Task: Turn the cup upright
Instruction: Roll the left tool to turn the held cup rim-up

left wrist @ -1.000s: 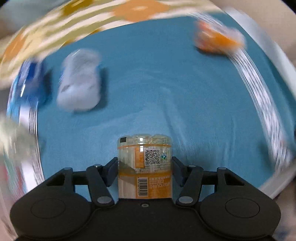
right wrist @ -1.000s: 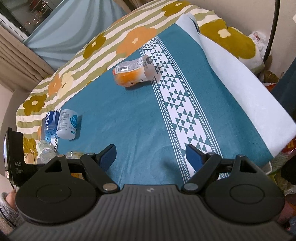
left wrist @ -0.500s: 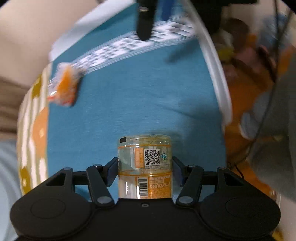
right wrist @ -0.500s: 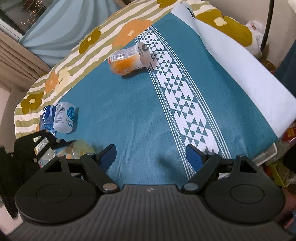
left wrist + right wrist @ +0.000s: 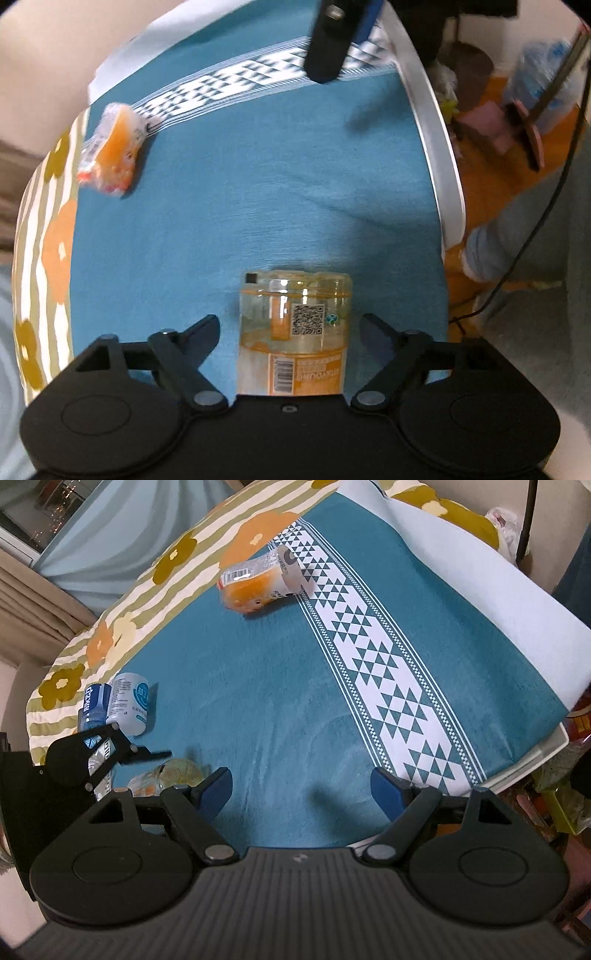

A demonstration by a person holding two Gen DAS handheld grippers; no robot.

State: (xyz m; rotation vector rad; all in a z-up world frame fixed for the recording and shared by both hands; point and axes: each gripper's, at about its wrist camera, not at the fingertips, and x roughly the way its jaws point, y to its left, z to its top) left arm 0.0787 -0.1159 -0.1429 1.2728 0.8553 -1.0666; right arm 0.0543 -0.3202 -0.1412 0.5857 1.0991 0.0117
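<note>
A clear plastic cup (image 5: 293,332) with an orange label and a QR code sits between the fingers of my left gripper (image 5: 291,328). The fingers stand open with a gap on each side of the cup. The cup rests on the teal cloth (image 5: 258,203). In the right wrist view the same cup (image 5: 166,775) shows at the lower left, partly hidden behind my left gripper and the right gripper's finger. My right gripper (image 5: 303,790) is open and empty above the cloth.
An orange cup (image 5: 258,579) lies on its side at the far end by the white triangle-pattern band (image 5: 388,664); it also shows in the left wrist view (image 5: 110,151). Two blue-and-white bottles (image 5: 122,701) lie at the left. The surface's edge (image 5: 439,147) drops to a cluttered floor.
My left gripper swung round with the cup, then its fingers opened and let go of the cup. The right gripper moved forward a little and stayed open.
</note>
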